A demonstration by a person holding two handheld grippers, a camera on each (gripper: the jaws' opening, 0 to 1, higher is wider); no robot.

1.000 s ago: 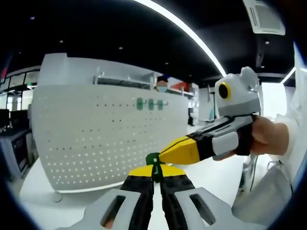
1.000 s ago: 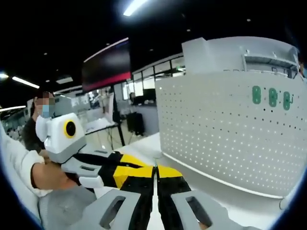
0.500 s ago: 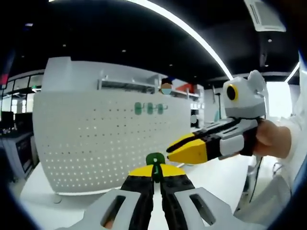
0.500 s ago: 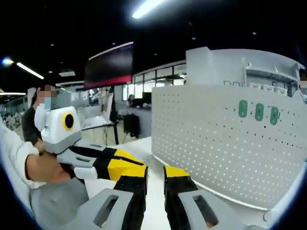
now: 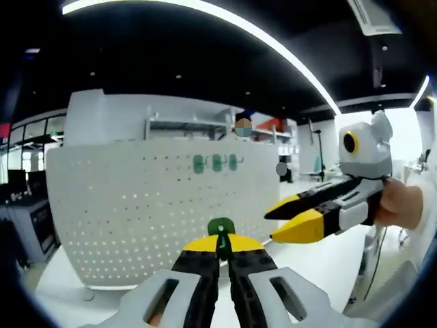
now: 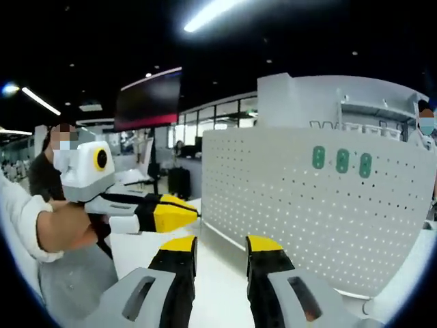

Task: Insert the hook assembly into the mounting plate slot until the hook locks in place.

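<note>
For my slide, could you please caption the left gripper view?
Left tool shut on a green hook before the white pegboard; right tool open alongside.

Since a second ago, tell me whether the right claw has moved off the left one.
Yes. The right claw has drawn back from the green hook held in the left claw and opened, its tips now beyond the pegboard edge.

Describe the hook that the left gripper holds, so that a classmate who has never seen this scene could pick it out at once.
Start at the big white pegboard standing on the white table. In front of it, the left gripper has its yellow-tipped jaws shut on a small green hook. Three similar green pieces sit in a row high on the board; this one alone is off the board, pinched between jaws.
</note>
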